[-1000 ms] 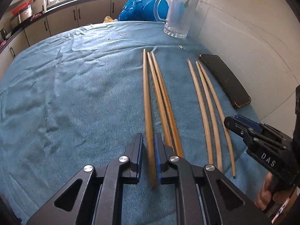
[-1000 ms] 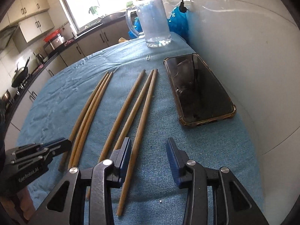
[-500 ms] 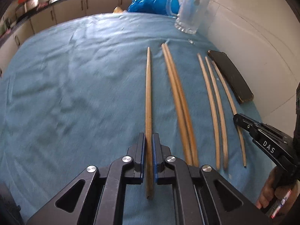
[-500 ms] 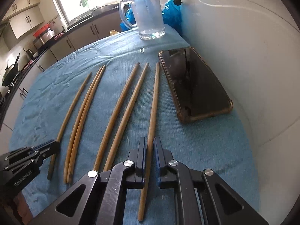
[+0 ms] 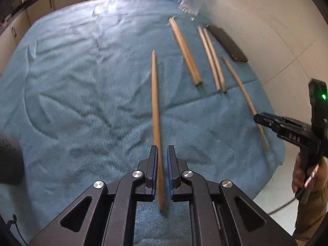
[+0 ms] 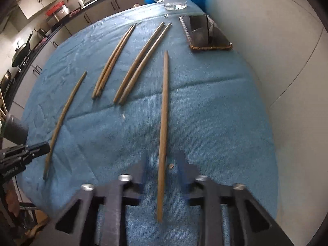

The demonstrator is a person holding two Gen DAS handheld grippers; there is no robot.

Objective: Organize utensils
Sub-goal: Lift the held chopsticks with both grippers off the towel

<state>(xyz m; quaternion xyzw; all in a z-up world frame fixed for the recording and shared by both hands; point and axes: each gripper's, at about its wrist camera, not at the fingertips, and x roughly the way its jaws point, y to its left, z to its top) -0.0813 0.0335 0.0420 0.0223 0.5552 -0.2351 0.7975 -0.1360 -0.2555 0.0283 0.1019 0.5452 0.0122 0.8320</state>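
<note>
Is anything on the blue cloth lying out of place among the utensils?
Yes. A phone lies on the blue cloth beside the chopsticks, near the wall. It is no utensil. Nothing looks spilled or broken.

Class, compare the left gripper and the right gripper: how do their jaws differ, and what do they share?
The left gripper has jaws only narrowly apart, close beside the left chopstick; the right gripper has jaws wide, well clear of the right chopstick. The left gripper looks sharp in its own view; the right gripper is blurred. Shared: both have just been opening, each with one wooden chopstick between its jaws, over the blue cloth.
</note>
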